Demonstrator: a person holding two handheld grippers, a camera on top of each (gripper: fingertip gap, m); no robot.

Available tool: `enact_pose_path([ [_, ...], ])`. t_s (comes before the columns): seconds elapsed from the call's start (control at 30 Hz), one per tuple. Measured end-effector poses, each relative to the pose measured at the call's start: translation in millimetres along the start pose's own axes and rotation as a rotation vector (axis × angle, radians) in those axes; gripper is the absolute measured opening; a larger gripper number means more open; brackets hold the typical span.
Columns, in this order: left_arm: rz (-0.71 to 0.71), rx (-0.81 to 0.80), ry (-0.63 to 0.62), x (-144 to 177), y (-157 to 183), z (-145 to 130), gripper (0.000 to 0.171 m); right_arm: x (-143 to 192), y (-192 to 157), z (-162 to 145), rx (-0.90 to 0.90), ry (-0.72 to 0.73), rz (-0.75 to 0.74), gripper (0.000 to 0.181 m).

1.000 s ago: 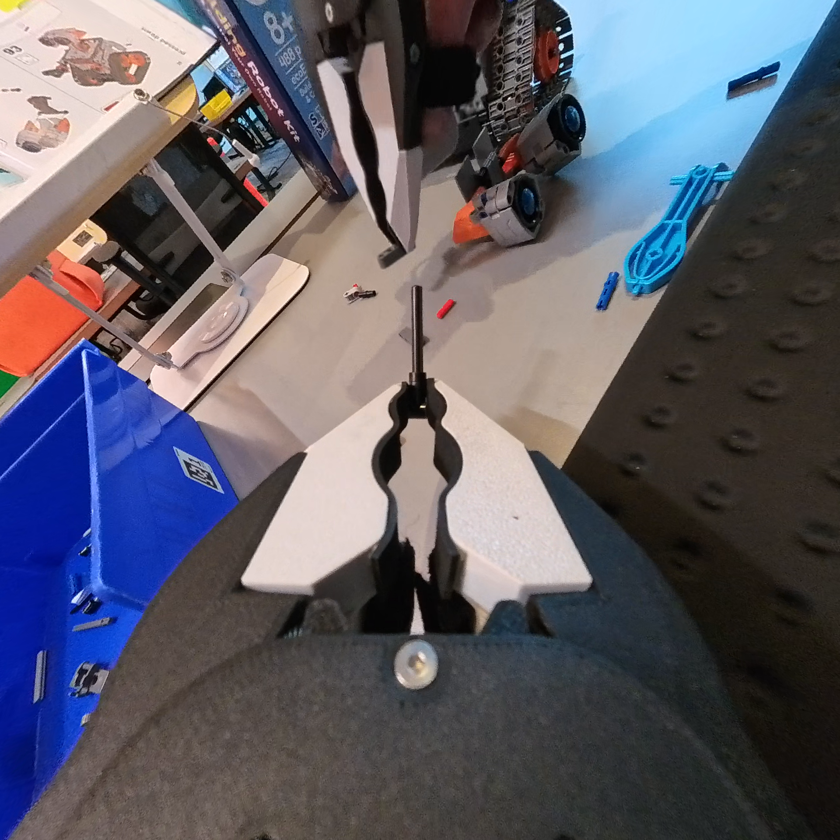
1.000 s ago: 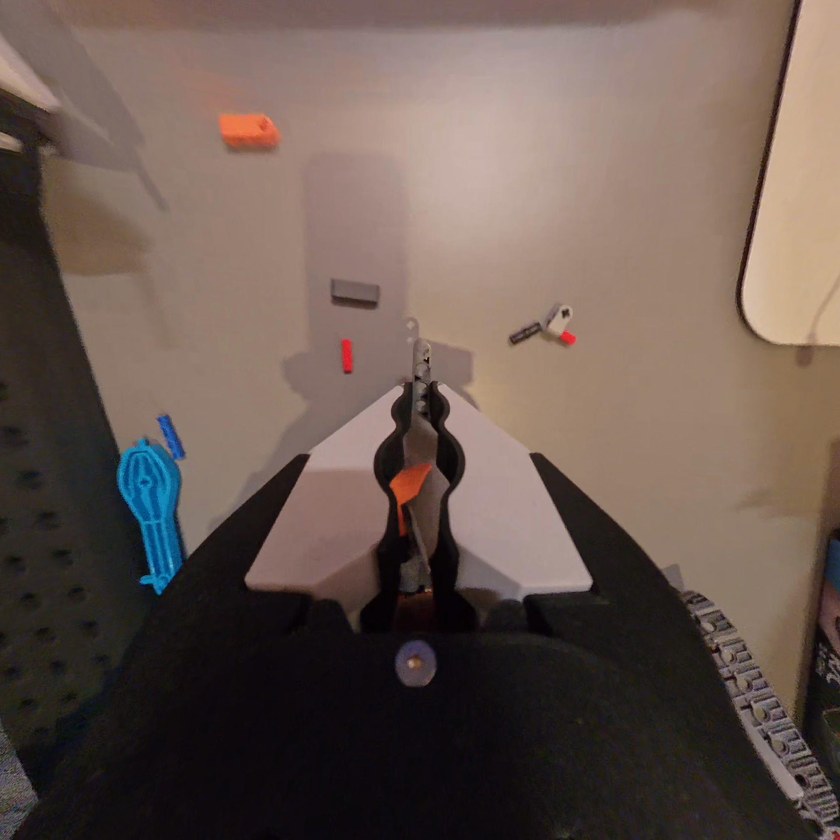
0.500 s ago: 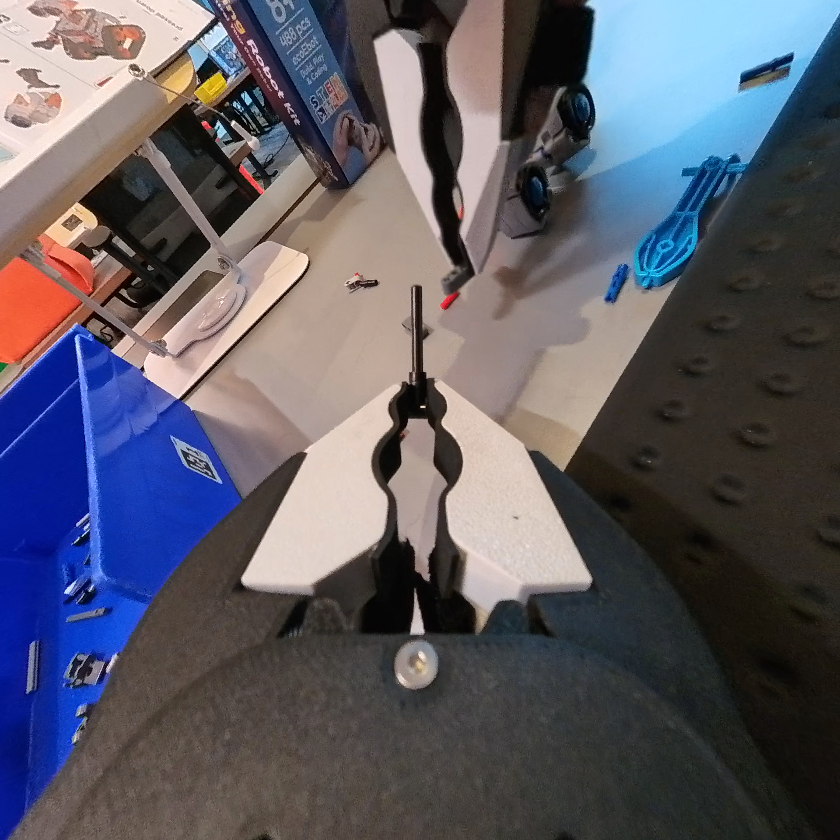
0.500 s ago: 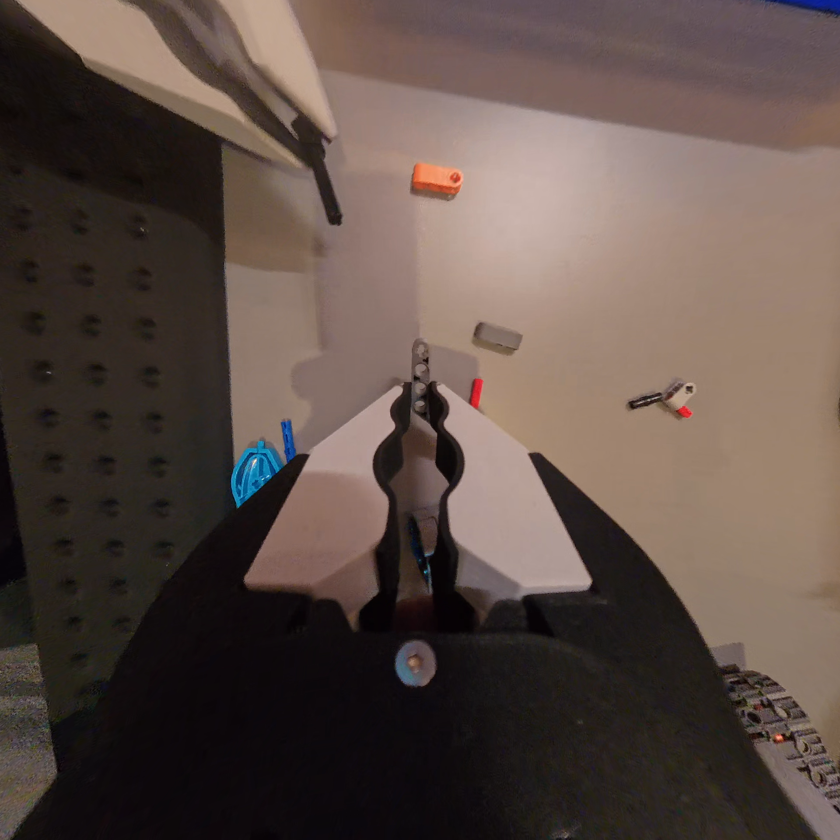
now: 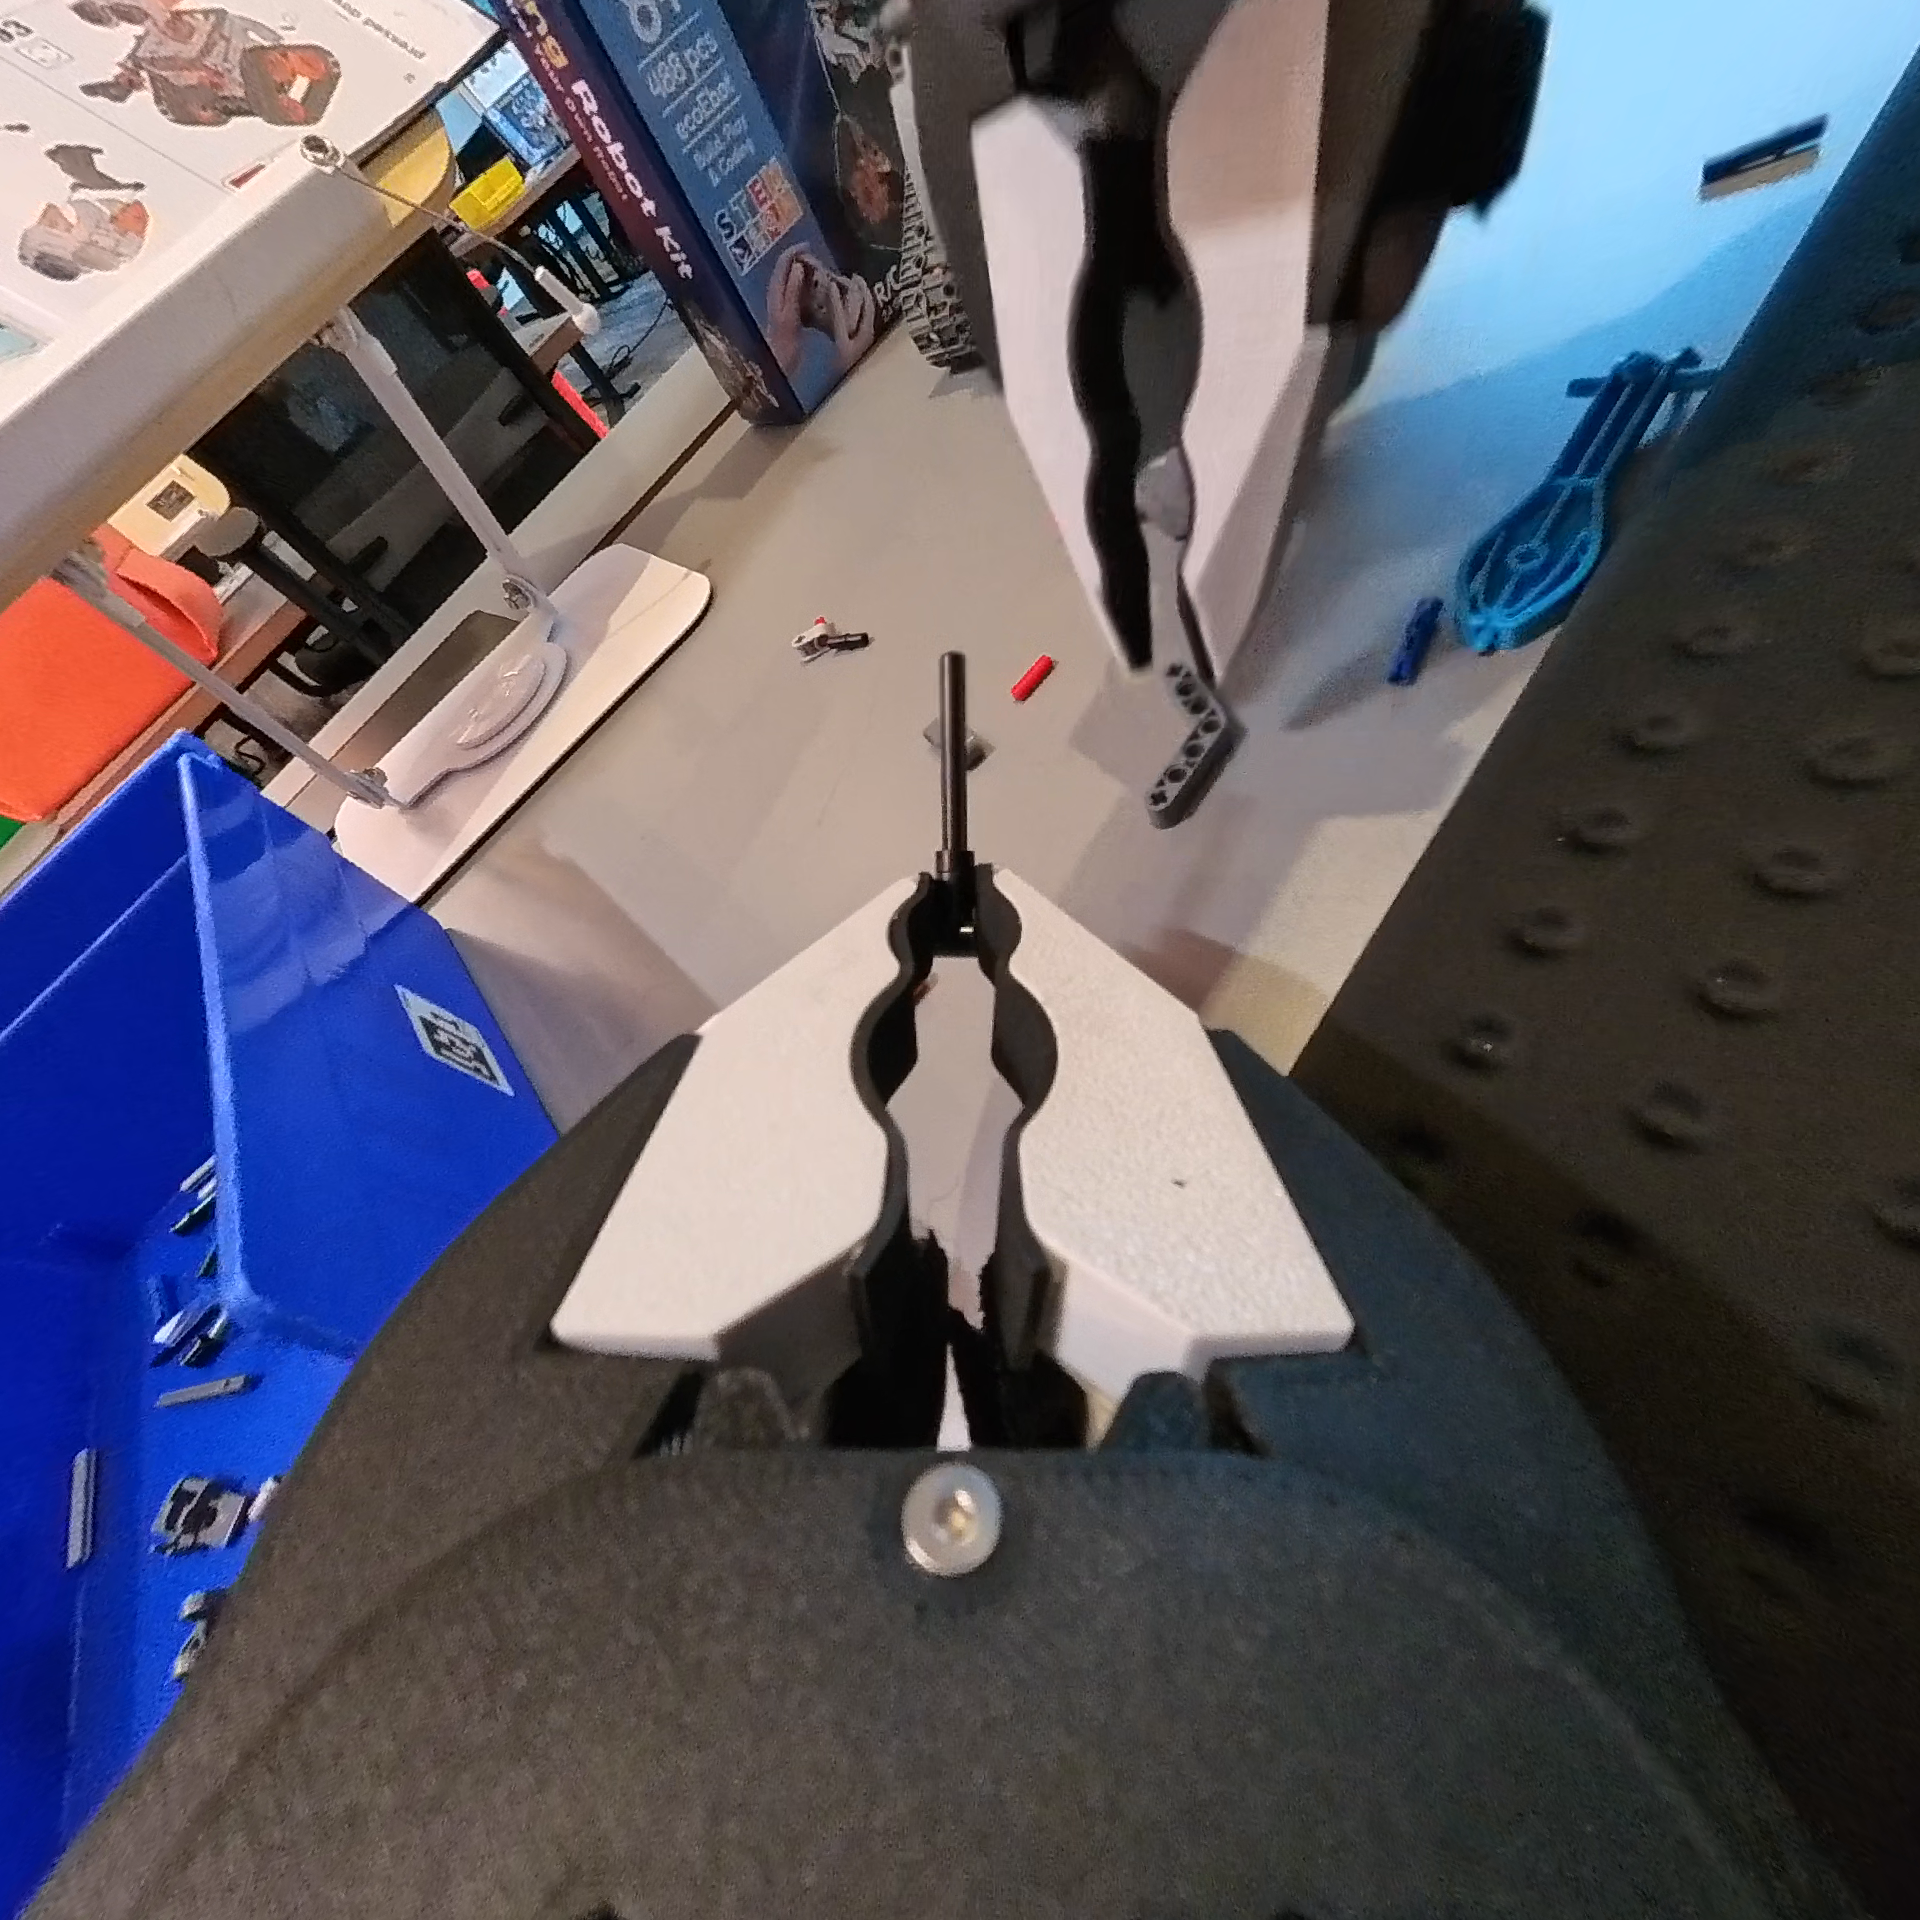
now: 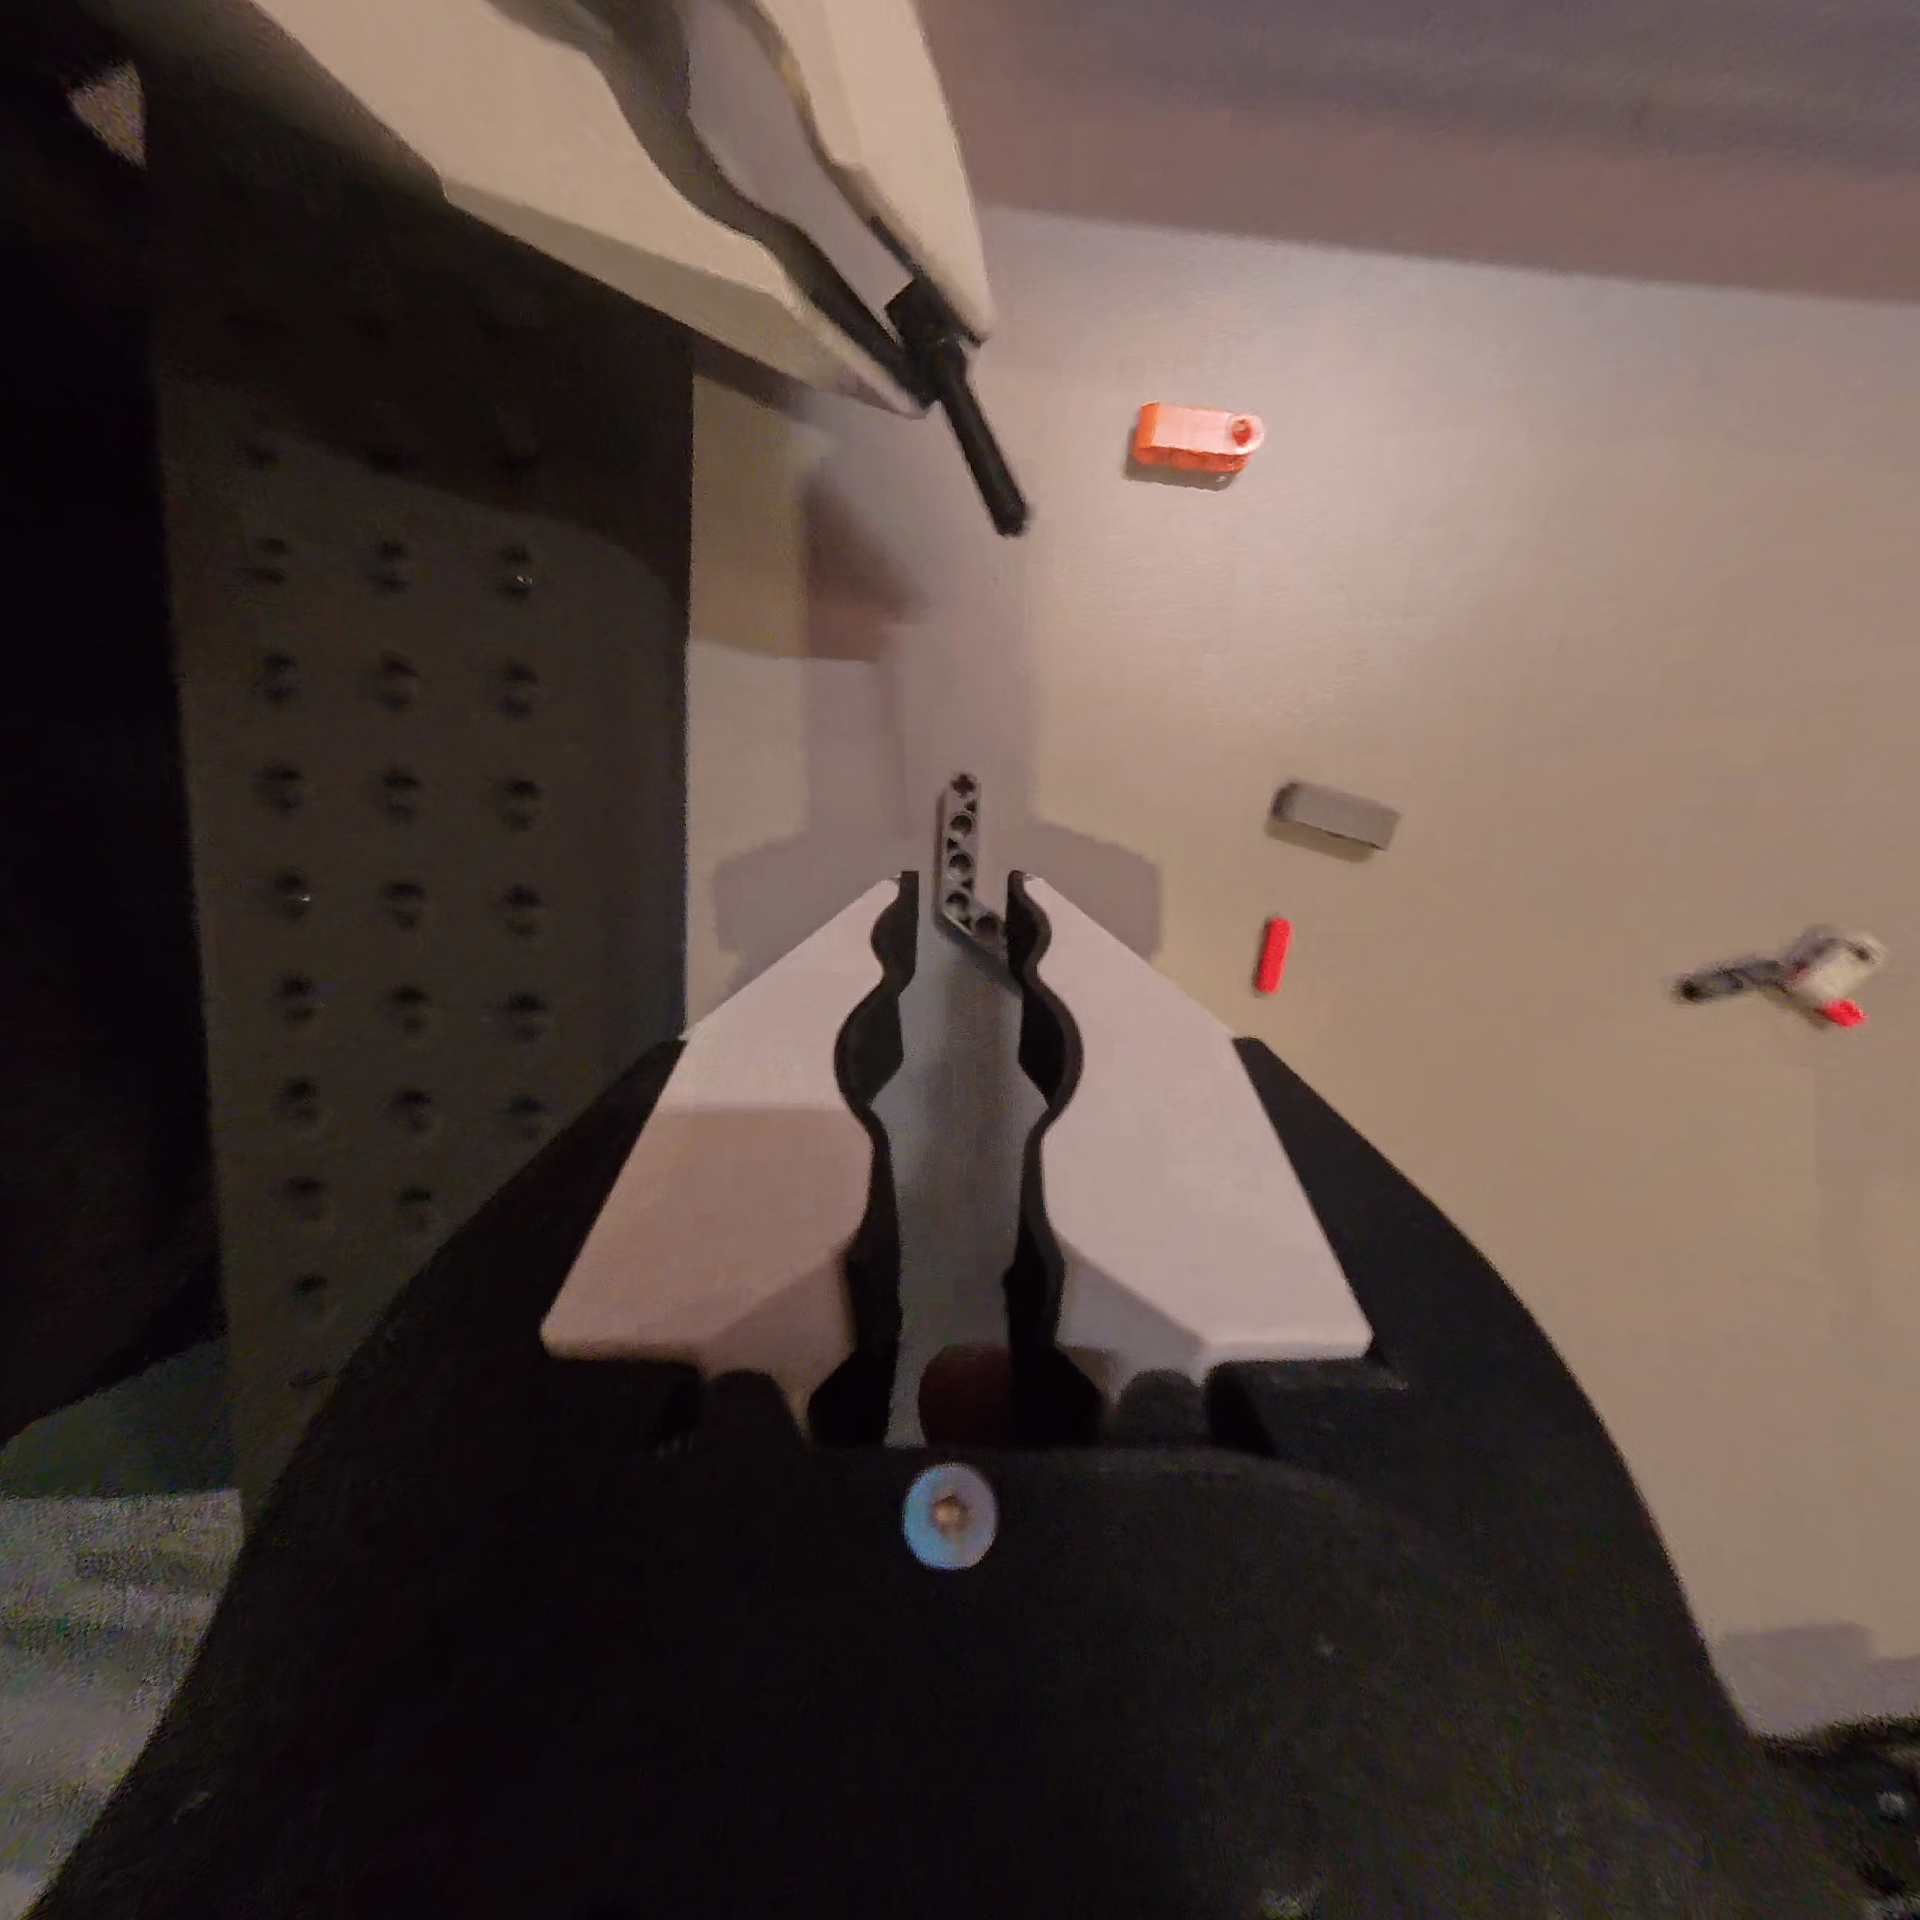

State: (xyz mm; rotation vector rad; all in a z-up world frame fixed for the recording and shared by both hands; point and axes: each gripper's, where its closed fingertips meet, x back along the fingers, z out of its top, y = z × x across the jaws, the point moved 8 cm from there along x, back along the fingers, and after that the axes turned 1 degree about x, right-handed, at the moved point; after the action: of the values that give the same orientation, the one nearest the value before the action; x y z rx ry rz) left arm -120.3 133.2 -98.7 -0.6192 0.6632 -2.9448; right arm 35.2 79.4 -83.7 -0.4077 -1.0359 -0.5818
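My left gripper (image 5: 954, 883) is shut on the base of a thin black axle (image 5: 951, 748), which sticks straight out past the tips above the grey table (image 5: 727, 831). My right gripper (image 6: 964, 883) holds a small grey L-shaped beam with holes (image 6: 961, 852) at its tips; the beam's short leg sits between the jaws, which stand slightly apart. In the left wrist view the right gripper (image 5: 1138, 644) hangs tips-down just beyond the axle, with the beam (image 5: 1195, 740) close to the table. In the right wrist view the left gripper (image 6: 925, 322) and its axle (image 6: 977, 447) show at upper left.
A blue bin (image 5: 260, 987) with small dark parts stands at left, a black perforated block (image 5: 1662, 935) at right. A white stand base (image 5: 582, 644), a kit box (image 5: 707, 177), a blue tool (image 5: 1538, 561), a red pin (image 6: 1273, 954), a grey brick (image 6: 1335, 821) and an orange piece (image 6: 1195, 436) lie around. Some 8 cm of space lies between my two pairs of fingers. The red pin (image 6: 1273, 954) is about 6 cm from my right fingertips and 12 cm from my left. The left camera catches it too, in the left wrist view (image 5: 1032, 674).
The right gripper has swung in toward the left gripper's axle and come lower. Its jaws stand a little wider, and the beam's L shape now shows. The left gripper has barely moved.
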Motion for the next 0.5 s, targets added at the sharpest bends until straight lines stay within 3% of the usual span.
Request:
enact_pose_path([
  [0.23, 0.017, 0.013, -0.011, 5.1, -6.7, -6.1, 0.005, 41.5, 8.2, -24.3, -0.048, 0.042, -0.077, 0.018],
  [0.5, -0.001, -0.027, -0.036, 1.7, -0.3, -6.8, 0.005, 6.9, -4.1, -11.5, 0.15, -0.056, -0.086, 0.017],
])
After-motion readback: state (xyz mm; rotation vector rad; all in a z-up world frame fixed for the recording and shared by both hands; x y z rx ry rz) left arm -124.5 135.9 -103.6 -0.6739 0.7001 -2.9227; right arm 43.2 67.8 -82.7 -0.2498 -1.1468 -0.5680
